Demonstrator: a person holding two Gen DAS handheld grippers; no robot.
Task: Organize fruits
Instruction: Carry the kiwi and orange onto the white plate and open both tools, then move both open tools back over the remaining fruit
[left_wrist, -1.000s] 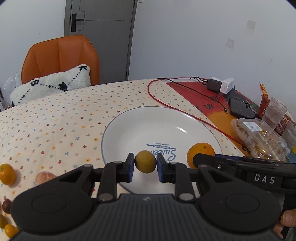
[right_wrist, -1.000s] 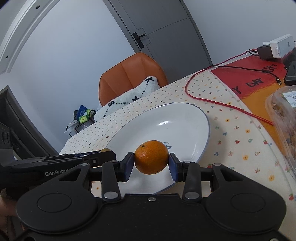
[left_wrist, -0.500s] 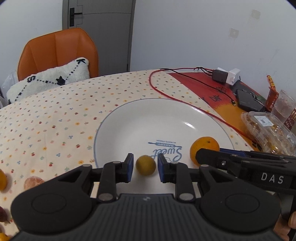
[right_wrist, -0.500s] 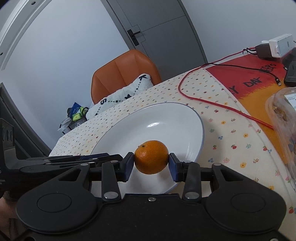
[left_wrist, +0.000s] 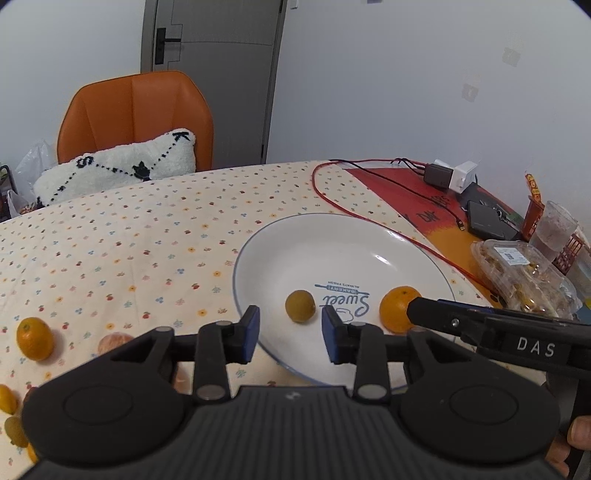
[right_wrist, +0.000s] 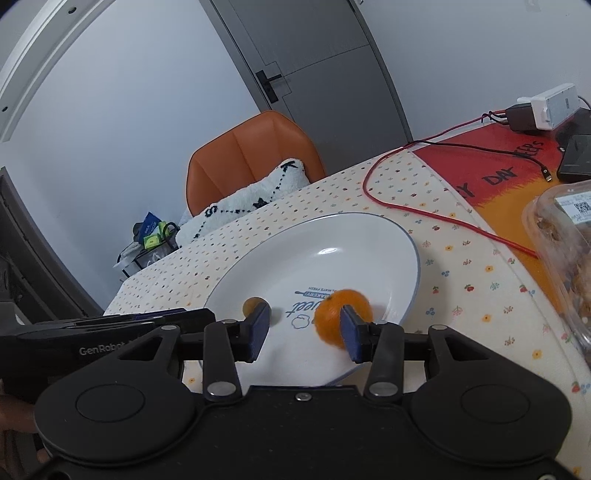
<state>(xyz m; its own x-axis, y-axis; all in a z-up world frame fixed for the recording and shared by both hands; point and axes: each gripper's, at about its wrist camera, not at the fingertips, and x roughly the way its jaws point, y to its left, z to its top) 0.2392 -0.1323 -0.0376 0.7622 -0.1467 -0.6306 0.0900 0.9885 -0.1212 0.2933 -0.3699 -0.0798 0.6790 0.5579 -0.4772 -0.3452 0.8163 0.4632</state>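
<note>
Both claws have let go since the earlier frames: the left claw (left_wrist: 290, 334), which had the small greenish-yellow fruit (left_wrist: 300, 306) pinched between its blue pads a second ago, now stands wide open with that fruit lying free on the white plate (left_wrist: 332, 240), just ahead of the gap between its fingers. The right claw (right_wrist: 304, 332), which gripped the orange (right_wrist: 338, 312) half a second ago, is likewise spread wide and holds nothing; the orange sits in the plate just ahead of its right finger, which hides part of it, and it looks blurred. From the right wrist view the small greenish-yellow fruit peeks out from behind the left finger tip. In the left wrist view the orange rests on the plate to the right of the left claw, and the tip of the right claw's finger crosses in front of it. Printed lettering on the plate's floor lies between the two fruits. Out to the left of the left claw, more small fruits (left_wrist: 35, 338) lie on the counter (left_wrist: 129, 236), which wears a dotted floral cloth. Beyond the plate a red cable (left_wrist: 332, 199) loops across the cloth. Far right of the left claw sits a clear plastic food box (left_wrist: 524, 277). An orange chair (left_wrist: 133, 110) with a white cushion (left_wrist: 118, 170) stands behind the counter.
</note>
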